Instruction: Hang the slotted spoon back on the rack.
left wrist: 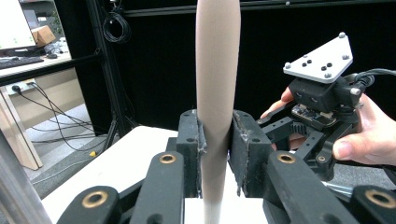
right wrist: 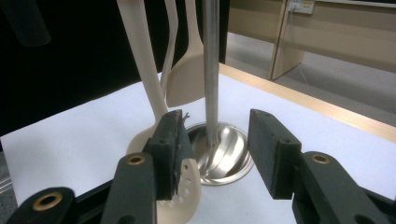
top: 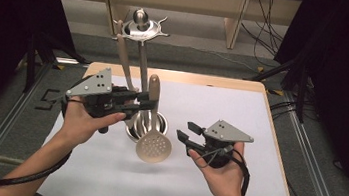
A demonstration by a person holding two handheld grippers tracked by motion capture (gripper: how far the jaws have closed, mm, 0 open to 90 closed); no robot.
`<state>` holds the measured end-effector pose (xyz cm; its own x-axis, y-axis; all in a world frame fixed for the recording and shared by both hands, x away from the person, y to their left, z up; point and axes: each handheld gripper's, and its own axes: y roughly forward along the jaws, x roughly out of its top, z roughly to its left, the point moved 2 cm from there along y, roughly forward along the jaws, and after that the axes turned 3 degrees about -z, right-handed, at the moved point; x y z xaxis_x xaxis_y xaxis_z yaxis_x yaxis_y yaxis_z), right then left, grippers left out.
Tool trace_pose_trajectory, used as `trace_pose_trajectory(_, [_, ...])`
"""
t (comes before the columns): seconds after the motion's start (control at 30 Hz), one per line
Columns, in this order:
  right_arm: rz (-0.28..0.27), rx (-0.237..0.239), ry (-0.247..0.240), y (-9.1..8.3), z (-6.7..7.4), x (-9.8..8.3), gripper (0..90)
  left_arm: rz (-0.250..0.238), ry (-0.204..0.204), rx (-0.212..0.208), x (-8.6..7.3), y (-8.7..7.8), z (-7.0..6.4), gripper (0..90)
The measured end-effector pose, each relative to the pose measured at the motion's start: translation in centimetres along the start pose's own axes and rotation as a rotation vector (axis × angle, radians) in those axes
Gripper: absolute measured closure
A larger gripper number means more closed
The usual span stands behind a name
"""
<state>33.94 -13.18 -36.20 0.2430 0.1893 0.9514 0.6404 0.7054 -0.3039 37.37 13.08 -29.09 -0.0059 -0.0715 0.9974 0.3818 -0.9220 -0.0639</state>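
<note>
Now — left tool [top: 143, 100] pinching slotted spoon [top: 153, 145] handle | spoon upright, bowl down | right tool [top: 184, 132] spread

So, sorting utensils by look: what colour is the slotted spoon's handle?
Beige handle, clearest in the left gripper view.

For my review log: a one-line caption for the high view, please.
Left tool clamps the skimmer's handle above the steel stand; right tool open beside it.
</note>
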Motion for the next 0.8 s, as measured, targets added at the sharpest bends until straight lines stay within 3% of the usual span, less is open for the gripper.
trace_pose_trajectory(0.2, [-0.001,0.002,-0.017,0.0,-0.2,-0.1,56.3,0.012,0.013,0.010,0.2,-0.1,0.2,74.0])
trace_pose_trajectory(0.27, [0.001,-0.004,-0.014,0.0,-0.2,-0.1,56.2,0.013,0.012,0.014,0.2,-0.1,0.3,74.0])
trace_pose_trajectory(0.3, [0.007,-0.008,0.010,-0.1,0.0,-0.1,56.2,0.016,0.009,0.017,0.3,-0.1,0.4,74.0])
trace_pose_trajectory(0.33, [-0.001,-0.013,-0.018,-0.1,-0.2,-0.1,56.2,0.017,0.006,0.020,0.3,-0.2,0.5,74.0])
trace_pose_trajectory(0.47, [-0.003,0.002,0.008,0.1,-0.1,-0.2,56.1,0.021,-0.007,0.035,0.3,-0.4,1.0,74.0])
trace_pose_trajectory(0.67, [-0.004,0.001,-0.008,0.2,-0.2,-0.3,55.8,0.022,-0.011,0.062,0.6,-0.7,1.5,74.0])
trace_pose_trajectory(0.8, [0.012,-0.003,0.011,0.2,-0.1,-0.4,55.7,0.020,-0.009,0.070,0.9,-0.8,1.7,74.0])
